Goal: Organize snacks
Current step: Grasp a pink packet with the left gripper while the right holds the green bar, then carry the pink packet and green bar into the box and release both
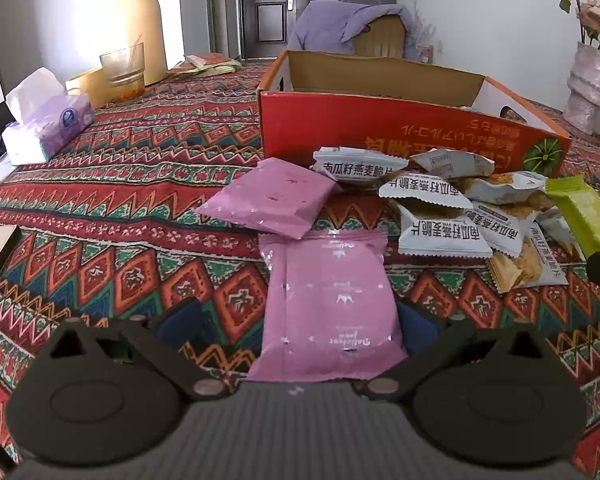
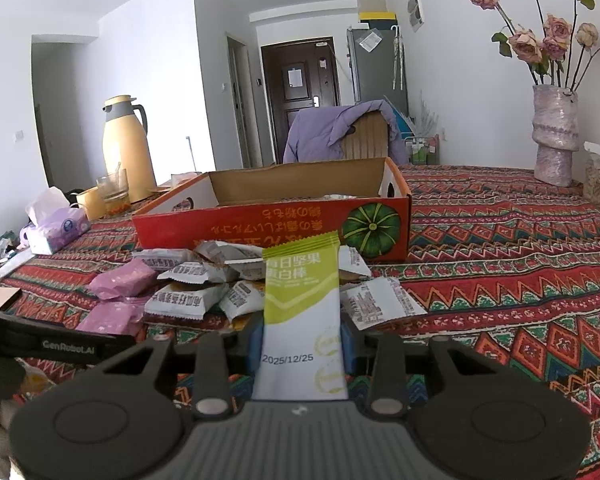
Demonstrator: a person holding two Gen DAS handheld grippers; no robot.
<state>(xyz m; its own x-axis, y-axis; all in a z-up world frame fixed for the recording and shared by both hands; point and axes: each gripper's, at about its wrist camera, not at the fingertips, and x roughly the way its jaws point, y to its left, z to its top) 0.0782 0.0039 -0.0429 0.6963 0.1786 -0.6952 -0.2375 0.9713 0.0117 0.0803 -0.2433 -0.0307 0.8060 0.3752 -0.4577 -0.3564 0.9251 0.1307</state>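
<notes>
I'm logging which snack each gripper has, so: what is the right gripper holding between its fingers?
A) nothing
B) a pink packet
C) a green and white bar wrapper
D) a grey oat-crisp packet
C: in the right wrist view the right gripper is shut on the green and white bar wrapper, which stands up between its fingers, in front of the red cardboard box.
</notes>
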